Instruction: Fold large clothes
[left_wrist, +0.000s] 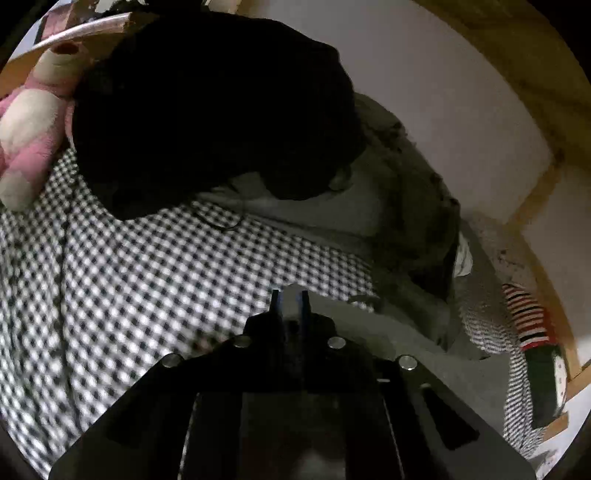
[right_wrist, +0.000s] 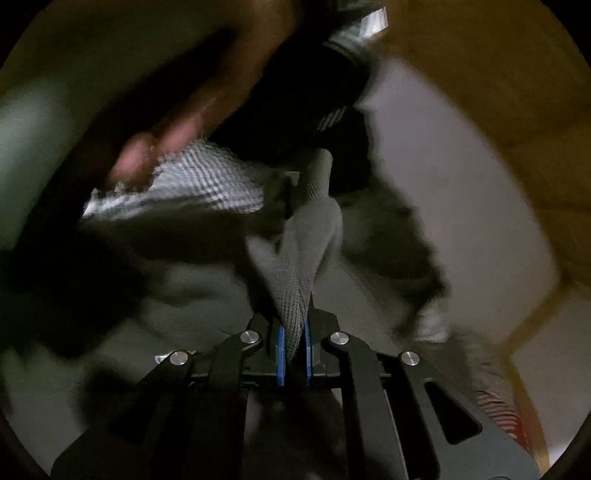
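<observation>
Checked cloth (left_wrist: 147, 288) lies spread over the bed, running away from the left tongs (left_wrist: 290, 295) (jaws nearly together, grip unclear); right tongs (right_wrist: 294, 332) pinch a bunched fold (right_wrist: 295, 273) stretching straight ahead.

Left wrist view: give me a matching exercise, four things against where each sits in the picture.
Things:
1. pink plush toy
2. black garment
3. checked cloth
4. red-striped cloth

Places:
A. right edge, beside the wooden frame
B. left edge, near the top
C. spread wide across the lower left
D. top middle

Pairs: 1-B, 2-D, 3-C, 4-A
</observation>
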